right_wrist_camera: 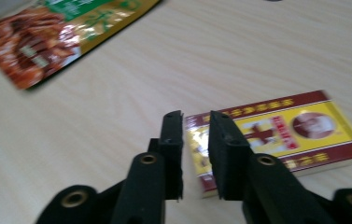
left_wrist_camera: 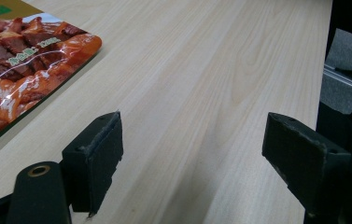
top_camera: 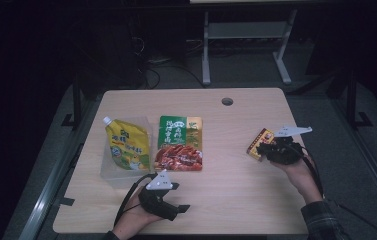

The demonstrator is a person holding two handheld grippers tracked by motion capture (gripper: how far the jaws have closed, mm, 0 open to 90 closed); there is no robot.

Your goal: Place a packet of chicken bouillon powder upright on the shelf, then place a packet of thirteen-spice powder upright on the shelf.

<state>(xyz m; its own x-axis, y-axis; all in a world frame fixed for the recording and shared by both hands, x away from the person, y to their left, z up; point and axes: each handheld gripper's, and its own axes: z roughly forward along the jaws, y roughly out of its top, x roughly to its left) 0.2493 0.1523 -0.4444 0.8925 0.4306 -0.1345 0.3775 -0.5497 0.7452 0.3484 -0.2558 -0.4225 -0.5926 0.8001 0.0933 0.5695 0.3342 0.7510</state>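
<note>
As it lies flat on the worktop [top_camera: 236, 200] beside the nearly closed, empty right hand-held gripper [right_wrist_camera: 196, 122], the small red-and-yellow box [right_wrist_camera: 285, 135] reads as light, stiff cardboard, glossy, probably slippery; best pinched across its thin long edges.

a pale wooden table [top_camera: 236, 200] with a round cable hole [top_camera: 227, 101] near its far edge is seen. on it lie a clear tray [top_camera: 107, 172] at the left, a green and red food packet [top_camera: 179, 143] just beside it, and a small red and yellow box [top_camera: 258, 142] toward the right.
</note>
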